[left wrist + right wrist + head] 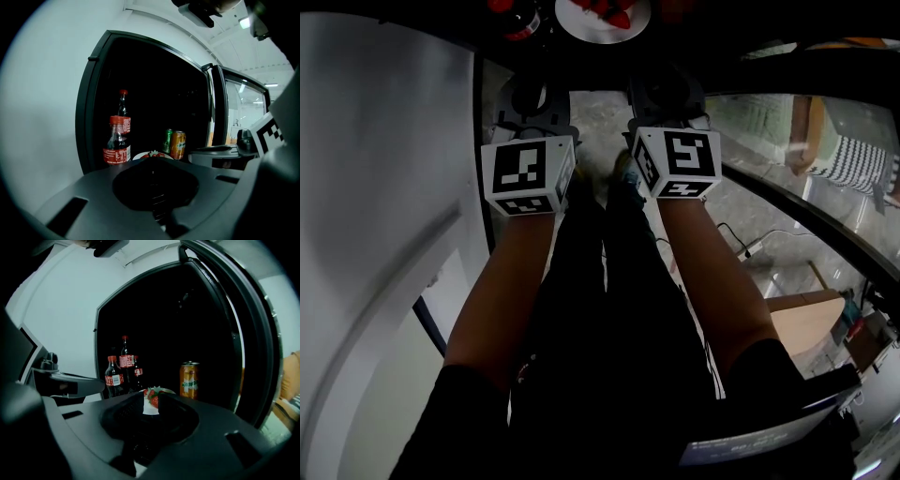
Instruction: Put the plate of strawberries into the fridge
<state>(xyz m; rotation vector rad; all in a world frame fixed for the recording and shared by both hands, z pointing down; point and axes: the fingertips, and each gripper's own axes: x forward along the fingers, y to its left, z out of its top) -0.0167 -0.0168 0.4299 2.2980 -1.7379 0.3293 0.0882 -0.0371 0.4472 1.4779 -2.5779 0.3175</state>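
Observation:
The white plate of strawberries (602,17) stands on a dark shelf inside the open fridge (154,93), in front of both grippers and apart from them. My left gripper (152,161) is shut and empty; only the plate's rim (140,155) shows over its fingers. My right gripper (151,401) is open by a narrow gap, with nothing between its fingers; through the gap I see the plate (149,409) and red strawberries (153,398) farther in. In the head view the left gripper (528,94) and right gripper (667,89) hover side by side just outside the fridge opening.
Cola bottles (116,145) stand left of the plate, a green can (167,140) and an orange can (189,379) to its right. The glass fridge door (253,348) hangs open at the right. A white wall (384,141) lies at the left.

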